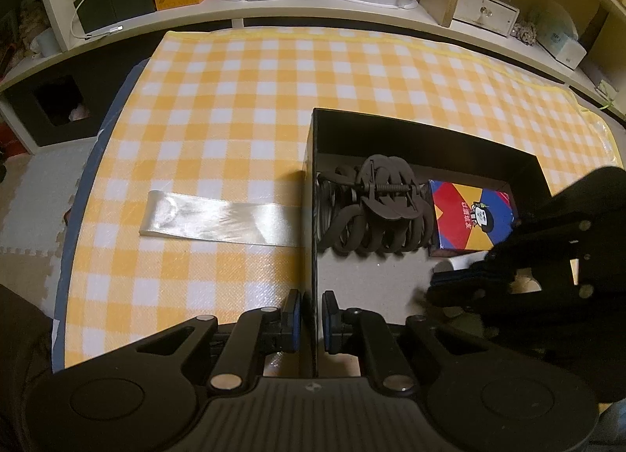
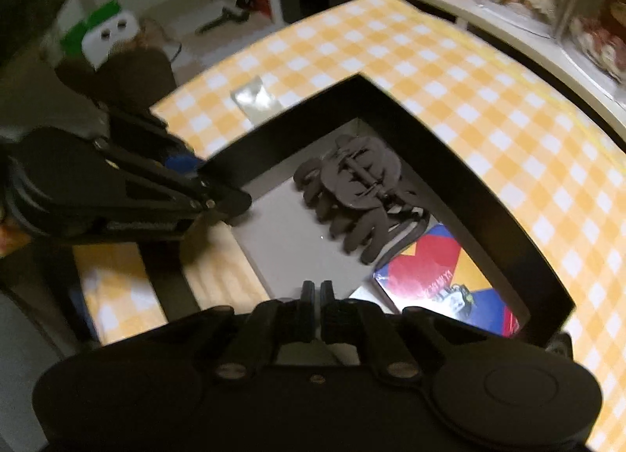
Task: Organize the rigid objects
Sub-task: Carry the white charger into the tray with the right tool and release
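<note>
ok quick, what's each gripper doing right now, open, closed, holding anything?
Left gripper: closed on the black cardboard box's wall.
Right gripper: closed, nothing visible between its fingers.

Open black box (image 1: 313, 178) holds brown hair claw (image 1: 375, 205); colourful card pack (image 1: 469, 217) beside it.

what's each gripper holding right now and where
The left gripper is shut on the black box, pinching its left side wall near the front corner. The right gripper is shut and holds nothing.
</note>
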{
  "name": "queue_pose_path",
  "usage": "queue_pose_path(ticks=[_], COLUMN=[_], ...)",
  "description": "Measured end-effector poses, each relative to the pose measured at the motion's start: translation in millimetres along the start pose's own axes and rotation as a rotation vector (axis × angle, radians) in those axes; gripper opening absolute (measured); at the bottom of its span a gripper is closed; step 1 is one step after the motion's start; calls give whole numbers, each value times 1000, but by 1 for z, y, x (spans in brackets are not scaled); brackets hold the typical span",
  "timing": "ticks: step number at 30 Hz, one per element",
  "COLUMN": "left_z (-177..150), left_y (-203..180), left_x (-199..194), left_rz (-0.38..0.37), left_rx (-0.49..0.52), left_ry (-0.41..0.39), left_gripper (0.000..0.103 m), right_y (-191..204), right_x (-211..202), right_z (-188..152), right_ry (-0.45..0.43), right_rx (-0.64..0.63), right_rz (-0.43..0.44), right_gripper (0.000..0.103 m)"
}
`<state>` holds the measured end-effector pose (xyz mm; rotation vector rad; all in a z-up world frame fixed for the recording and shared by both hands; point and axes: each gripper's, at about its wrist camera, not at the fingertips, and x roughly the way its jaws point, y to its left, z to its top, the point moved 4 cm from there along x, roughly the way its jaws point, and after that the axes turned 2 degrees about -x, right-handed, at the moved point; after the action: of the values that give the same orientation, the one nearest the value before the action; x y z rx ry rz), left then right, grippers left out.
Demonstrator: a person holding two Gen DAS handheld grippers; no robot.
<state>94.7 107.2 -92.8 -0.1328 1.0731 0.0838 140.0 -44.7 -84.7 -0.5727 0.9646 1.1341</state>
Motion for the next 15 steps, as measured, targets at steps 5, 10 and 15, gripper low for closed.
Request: queue_pose_path(ticks=[5, 10, 15], left_z=[0, 0, -1], left_y=[0, -1, -1], left_x=[0, -1, -2], left_rz=[2, 6, 10], left_rx=[2, 5, 7], left_ry=[-1, -1, -2], left_gripper=[11, 11, 11], right_y=[-5, -9, -10], right_x=[-37, -67, -85], right_z=[-11, -22, -31], right_ry=[-98, -170, -205], right_rx=[119, 180, 234], right_rz=[-4, -52, -109], right_gripper=[5, 9, 22])
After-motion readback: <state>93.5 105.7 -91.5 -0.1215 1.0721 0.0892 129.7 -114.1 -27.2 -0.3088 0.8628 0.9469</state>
